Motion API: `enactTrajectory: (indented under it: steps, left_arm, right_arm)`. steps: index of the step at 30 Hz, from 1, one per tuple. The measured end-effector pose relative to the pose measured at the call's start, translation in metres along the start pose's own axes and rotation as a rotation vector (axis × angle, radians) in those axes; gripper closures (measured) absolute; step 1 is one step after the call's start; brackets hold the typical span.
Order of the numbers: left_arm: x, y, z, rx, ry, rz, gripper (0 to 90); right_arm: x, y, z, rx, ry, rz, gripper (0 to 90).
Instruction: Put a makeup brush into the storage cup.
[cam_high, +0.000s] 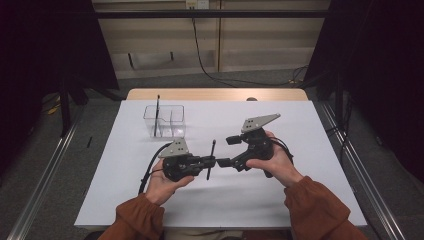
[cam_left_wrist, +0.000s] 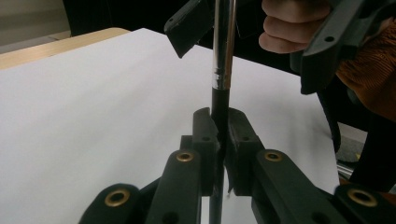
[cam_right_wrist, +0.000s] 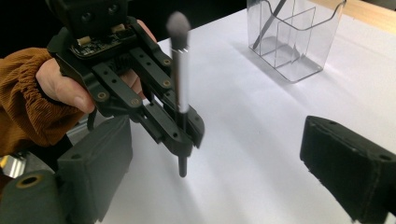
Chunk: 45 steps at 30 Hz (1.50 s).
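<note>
My left gripper (cam_left_wrist: 219, 140) clamps the makeup brush (cam_right_wrist: 180, 74) upright by its dark handle at table centre. My right gripper (cam_high: 227, 151) stands wide, nothing between its jaws. I'd carry the brush toward eleven o'clock, lowering it straight into the clear organizer (cam_high: 164, 121).

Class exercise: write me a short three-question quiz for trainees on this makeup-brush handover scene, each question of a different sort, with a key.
1. True or false: the right gripper is clamped on the makeup brush.
2. Which gripper holds the brush upright by its black handle? A) left gripper B) right gripper C) neither
3. Fill in: behind the grippers, a second slim black tool leans inside the clear ____ organizer on the white table.

Key:
1. False; its jaws stand open, apart from the brush.
2. A
3. Plastic (compartmented)
</note>
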<state>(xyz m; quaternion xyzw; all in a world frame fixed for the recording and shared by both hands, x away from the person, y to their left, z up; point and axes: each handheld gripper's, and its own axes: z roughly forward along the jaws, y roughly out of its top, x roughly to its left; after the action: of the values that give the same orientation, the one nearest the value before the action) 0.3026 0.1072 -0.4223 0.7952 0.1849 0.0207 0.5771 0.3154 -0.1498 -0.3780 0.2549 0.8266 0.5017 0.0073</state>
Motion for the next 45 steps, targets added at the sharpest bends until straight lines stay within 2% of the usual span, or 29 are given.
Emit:
enactTrajectory:
  steps: [2, 6, 8, 10, 13, 15, 21, 26, 29, 34, 36, 38, 40, 42, 45]
  left_arm:
    - [0.0, 0.0, -0.002, 0.004, 0.008, 0.006, 84.1]
    - [0.001, 0.0, -0.005, 0.0, 0.014, 0.005, 84.1]
    - [0.001, 0.0, -0.006, -0.004, 0.017, 0.002, 84.1]
    - [0.001, 0.001, -0.008, -0.002, 0.023, 0.01, 84.1]
    - [0.001, 0.002, -0.009, -0.008, 0.026, 0.009, 84.1]
    - [0.001, 0.001, -0.011, -0.002, 0.03, 0.01, 84.1]
    - [0.002, 0.002, -0.015, 0.004, 0.039, 0.014, 84.1]
    - [0.003, 0.001, -0.019, 0.002, 0.042, 0.012, 84.1]
    - [0.004, 0.001, -0.022, 0.001, 0.05, 0.01, 84.1]
    - [0.004, -0.001, -0.025, 0.011, 0.06, 0.018, 84.1]
    - [0.004, -0.001, -0.027, 0.006, 0.064, 0.013, 84.1]
    - [0.005, 0.0, -0.03, 0.003, 0.069, 0.011, 84.1]
    - [0.006, 0.0, -0.034, -0.002, 0.071, 0.006, 84.1]
    - [0.009, 0.0, -0.038, -0.006, 0.081, -0.001, 84.1]
    - [0.012, 0.002, -0.046, -0.011, 0.098, -0.003, 84.1]
  right_arm:
    - [-0.002, -0.002, -0.001, -0.006, -0.012, 0.012, 4.6]
    - [-0.002, -0.005, -0.005, -0.017, -0.035, 0.006, 0.8]
    - [-0.003, -0.007, -0.007, -0.032, -0.045, 0.005, 1.5]
    - [-0.003, -0.01, -0.01, -0.047, -0.052, -0.017, 1.2]
    - [-0.004, -0.015, -0.014, -0.056, -0.042, -0.016, 1.3]
    - [-0.005, -0.018, -0.018, -0.06, -0.059, -0.016, 1.2]
    - [-0.005, -0.025, -0.03, -0.064, -0.093, 0.009, 1.2]
    - [-0.004, -0.038, -0.035, -0.054, -0.109, 0.026, 1.2]
    - [-0.003, -0.044, -0.04, -0.071, -0.13, 0.034, 1.2]
    - [0.0, -0.051, -0.048, -0.101, -0.149, 0.018, 0.9]
    - [-0.001, -0.054, -0.052, -0.111, -0.176, 0.022, 1.0]
    - [-0.004, -0.056, -0.057, -0.133, -0.173, 0.038, 0.9]
    - [-0.005, -0.058, -0.061, -0.157, -0.202, 0.044, 1.0]
    - [-0.006, -0.061, -0.064, -0.177, -0.208, 0.053, 1.0]
    - [-0.005, -0.068, -0.066, -0.166, -0.23, 0.053, 1.0]
